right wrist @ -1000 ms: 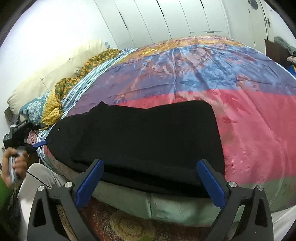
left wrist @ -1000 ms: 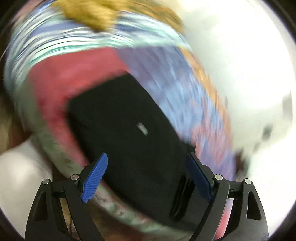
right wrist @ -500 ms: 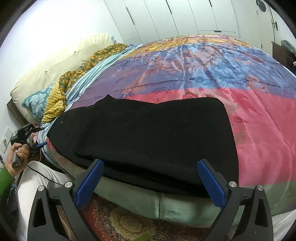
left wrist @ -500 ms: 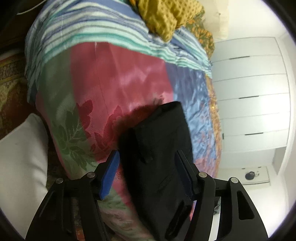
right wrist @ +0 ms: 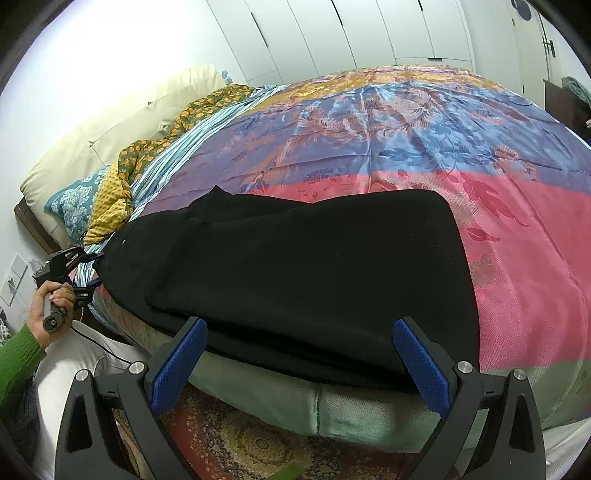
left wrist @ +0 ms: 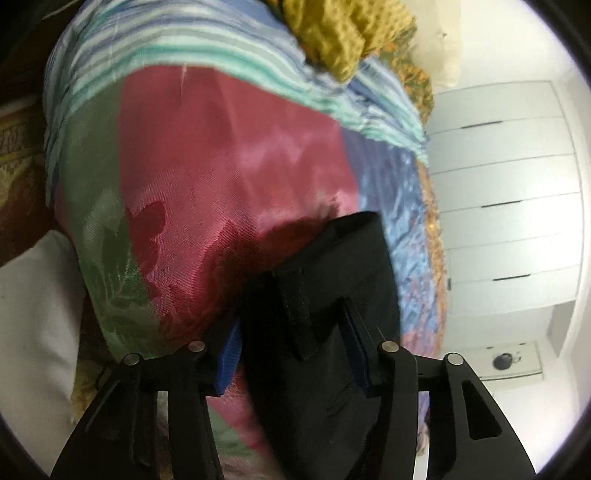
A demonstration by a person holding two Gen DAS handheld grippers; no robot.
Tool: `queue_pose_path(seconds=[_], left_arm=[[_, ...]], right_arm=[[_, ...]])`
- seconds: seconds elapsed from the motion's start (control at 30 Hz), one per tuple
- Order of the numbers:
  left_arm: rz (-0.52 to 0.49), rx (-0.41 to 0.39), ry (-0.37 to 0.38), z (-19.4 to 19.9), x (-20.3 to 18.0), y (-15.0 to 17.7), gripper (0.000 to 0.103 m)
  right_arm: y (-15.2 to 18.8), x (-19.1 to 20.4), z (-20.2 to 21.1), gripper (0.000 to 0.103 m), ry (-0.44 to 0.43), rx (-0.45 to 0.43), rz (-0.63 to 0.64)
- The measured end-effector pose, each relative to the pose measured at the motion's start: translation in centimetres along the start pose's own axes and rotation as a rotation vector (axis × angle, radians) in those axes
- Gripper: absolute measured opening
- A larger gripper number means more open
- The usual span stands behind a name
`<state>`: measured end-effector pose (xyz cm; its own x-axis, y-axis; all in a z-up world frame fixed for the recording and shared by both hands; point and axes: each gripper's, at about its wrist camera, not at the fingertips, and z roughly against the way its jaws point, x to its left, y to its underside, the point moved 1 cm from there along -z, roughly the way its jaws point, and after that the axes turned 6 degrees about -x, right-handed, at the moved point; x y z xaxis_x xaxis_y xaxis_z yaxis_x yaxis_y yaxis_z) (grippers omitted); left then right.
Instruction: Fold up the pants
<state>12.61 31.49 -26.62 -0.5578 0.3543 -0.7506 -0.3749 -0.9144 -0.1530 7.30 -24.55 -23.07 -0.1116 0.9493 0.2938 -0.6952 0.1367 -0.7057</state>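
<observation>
A big bed [right wrist: 424,122] is sitting in a room with white closet doors [right wrist: 332,33] at the far side. A shiny cover [left wrist: 229,177] in pink, blue, purple and green is lying over the bed. The black pants [right wrist: 303,280] are lying flat along the near edge of the bed, with one end at the left corner. A yellow bumpy cloth [right wrist: 109,214] is sitting just beside that left end.

The left tongs [left wrist: 295,350] are reaching around that end of the pants [left wrist: 332,314]. Their jaws have just been closing, and the black cloth is sitting between the blue pads [left wrist: 231,354]. I cannot tell if the pads are squeezing it.

The right tongs [right wrist: 301,369] are hanging wide at the near edge of the bed, holding nothing.

A hand [right wrist: 51,306] in a green sleeve [right wrist: 16,354] is gripping the left tongs' handle.
</observation>
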Motion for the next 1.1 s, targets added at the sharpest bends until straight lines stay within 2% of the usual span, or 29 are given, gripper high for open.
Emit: queue_pose_path(seconds=[0.03,0.07,0.13,0.27,0.4,0.5,0.53,0.6,0.7,0.87,0.9,0.97,1.03,1.1], left_arm=[[0.003,-0.003,0.000,-0.1,0.0,-0.1,0.049],[-0.006,-0.010,-0.010,0.1,-0.2,-0.1,0.034],[-0.069,-0.039,-0.019,1.3,-1.3,0.3,0.023],[-0.259,-0.095,-0.023,4.5,-6.0,1.8,0.020],[-0.668,-0.160,-0.024,7.8,-15.7,7.0,0.020],[-0.938,-0.175,0.038,9.3,-22.5,13.2,0.020],[-1.001,-0.165,0.069,9.6,-24.2,15.2,0.020],[-1.087,-0.119,0.140,9.7,-27.1,19.6,0.020],[-1.158,-0.011,0.235,9.4,-29.8,26.1,0.020],[-1.297,0.169,0.329,6.5,-31.4,37.2,0.019],[-1.315,0.235,0.333,4.9,-31.3,39.9,0.019],[-1.373,0.318,0.306,2.2,-30.7,43.6,0.022],[-1.471,0.432,0.238,-1.6,-29.0,47.7,0.029],[-1.560,0.510,0.167,-4.0,-27.1,49.9,0.032]], right_arm=[[0.0,0.0,0.0,0.100,0.000,0.000,0.000],[0.0,0.0,0.0,0.100,0.000,-0.001,0.001],[0.0,0.0,0.0,0.100,-0.001,-0.004,-0.001],[-0.2,-0.4,0.0,0.100,-0.008,-0.018,-0.024],[-0.5,-1.0,0.4,0.100,-0.016,-0.037,-0.054],[-0.9,-1.8,1.0,0.100,-0.012,-0.068,-0.088],[-1.0,-2.2,1.3,0.100,-0.008,-0.085,-0.104],[-1.4,-3.2,2.4,0.100,0.007,-0.132,-0.143],[-1.7,-4.9,3.9,0.100,0.040,-0.192,-0.194],[-1.9,-8.4,6.7,0.100,0.163,-0.287,-0.295],[-1.8,-9.2,7.4,0.100,0.195,-0.314,-0.323],[-1.7,-10.7,8.7,0.100,0.243,-0.361,-0.380],[-1.4,-12.2,9.8,0.100,0.292,-0.402,-0.436],[-1.1,-13.5,10.7,0.100,0.319,-0.422,-0.489]])
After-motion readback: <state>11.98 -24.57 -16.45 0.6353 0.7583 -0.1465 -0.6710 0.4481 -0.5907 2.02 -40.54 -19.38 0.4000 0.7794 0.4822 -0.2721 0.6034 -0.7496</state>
